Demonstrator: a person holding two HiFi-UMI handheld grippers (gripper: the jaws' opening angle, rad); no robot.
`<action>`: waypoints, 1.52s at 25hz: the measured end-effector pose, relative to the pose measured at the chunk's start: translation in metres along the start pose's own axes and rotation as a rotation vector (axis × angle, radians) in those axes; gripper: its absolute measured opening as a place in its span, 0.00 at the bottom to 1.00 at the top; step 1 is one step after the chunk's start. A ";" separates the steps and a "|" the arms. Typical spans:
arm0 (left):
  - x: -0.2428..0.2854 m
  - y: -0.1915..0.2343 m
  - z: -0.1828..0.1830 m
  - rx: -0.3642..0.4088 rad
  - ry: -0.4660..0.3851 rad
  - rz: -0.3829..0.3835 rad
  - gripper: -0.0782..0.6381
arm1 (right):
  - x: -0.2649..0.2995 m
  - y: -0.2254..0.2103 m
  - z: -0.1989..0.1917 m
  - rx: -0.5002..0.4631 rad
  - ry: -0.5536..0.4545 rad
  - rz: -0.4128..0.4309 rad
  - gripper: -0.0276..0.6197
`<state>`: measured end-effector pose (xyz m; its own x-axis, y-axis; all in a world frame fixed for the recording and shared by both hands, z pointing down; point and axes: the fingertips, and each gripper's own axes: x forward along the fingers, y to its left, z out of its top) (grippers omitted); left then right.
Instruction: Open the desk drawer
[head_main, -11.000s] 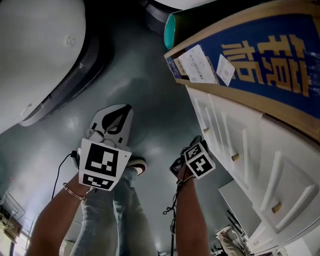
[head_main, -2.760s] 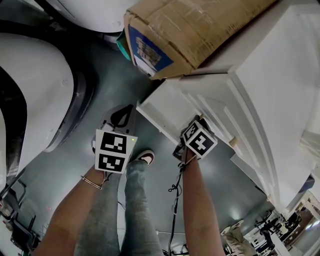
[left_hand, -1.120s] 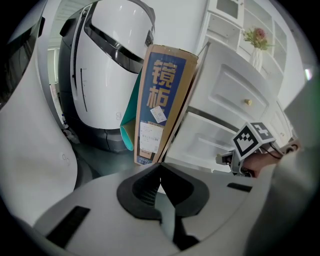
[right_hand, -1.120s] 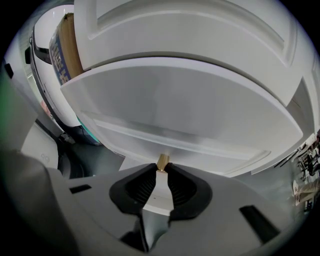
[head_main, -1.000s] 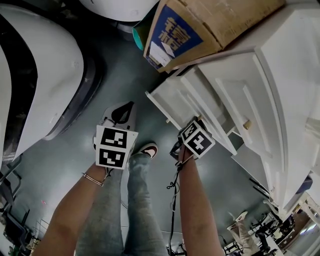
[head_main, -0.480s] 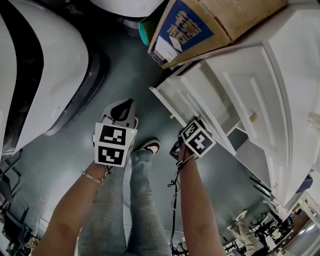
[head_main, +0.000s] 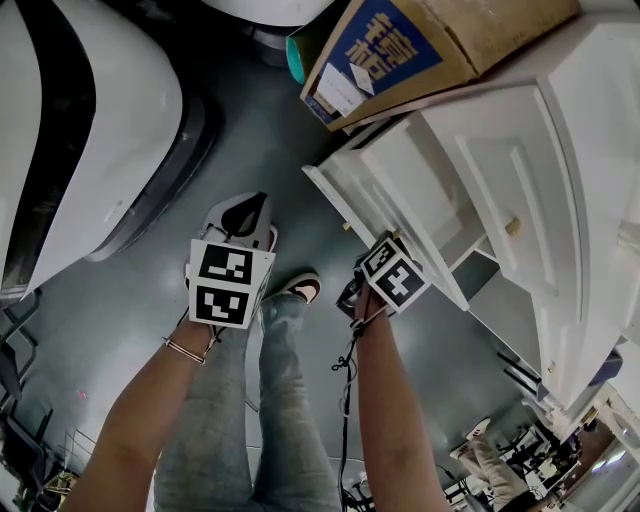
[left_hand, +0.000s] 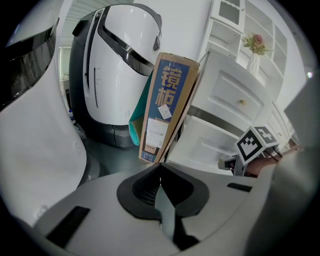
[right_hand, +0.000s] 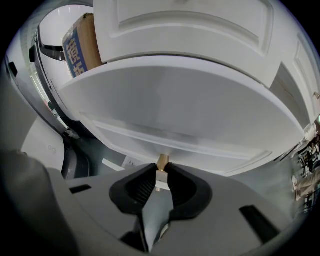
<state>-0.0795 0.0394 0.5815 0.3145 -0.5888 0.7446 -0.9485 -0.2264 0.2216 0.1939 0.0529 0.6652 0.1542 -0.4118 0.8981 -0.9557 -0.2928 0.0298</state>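
Observation:
The white desk (head_main: 560, 130) stands at the right of the head view, with its lower drawer (head_main: 385, 205) pulled partway out over the grey floor. In the right gripper view the drawer front (right_hand: 190, 105) fills the frame above a small brass knob (right_hand: 162, 161). My right gripper (right_hand: 161, 171) is shut on that knob. In the head view only the gripper's marker cube (head_main: 397, 275) shows, at the drawer's near edge. My left gripper (head_main: 245, 215) hangs over the floor, left of the drawer, shut with nothing in it (left_hand: 160, 166).
A tall cardboard box (head_main: 400, 45) with a blue label leans against the desk's far end, with a teal object (head_main: 296, 58) behind it. A big white and black rounded machine (head_main: 90, 130) fills the left. My legs and one shoe (head_main: 302, 290) are below the drawer. Another brass knob (head_main: 514, 227) sits higher on the desk.
The drawer has slid a little further out of the desk with my right gripper still on its knob. My left gripper has drifted along beside it, still shut.

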 end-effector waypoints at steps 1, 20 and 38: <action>-0.001 0.000 -0.001 -0.002 0.000 0.000 0.13 | -0.001 0.001 -0.001 0.000 0.001 0.000 0.16; 0.002 -0.001 -0.003 -0.024 -0.001 0.012 0.13 | -0.009 0.005 -0.019 -0.012 0.009 -0.006 0.17; -0.006 -0.013 0.021 0.044 0.015 0.000 0.13 | -0.021 0.006 -0.021 0.009 0.026 0.033 0.19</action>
<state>-0.0682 0.0296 0.5606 0.3136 -0.5769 0.7542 -0.9458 -0.2607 0.1939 0.1800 0.0774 0.6558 0.1159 -0.3991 0.9095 -0.9578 -0.2875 -0.0041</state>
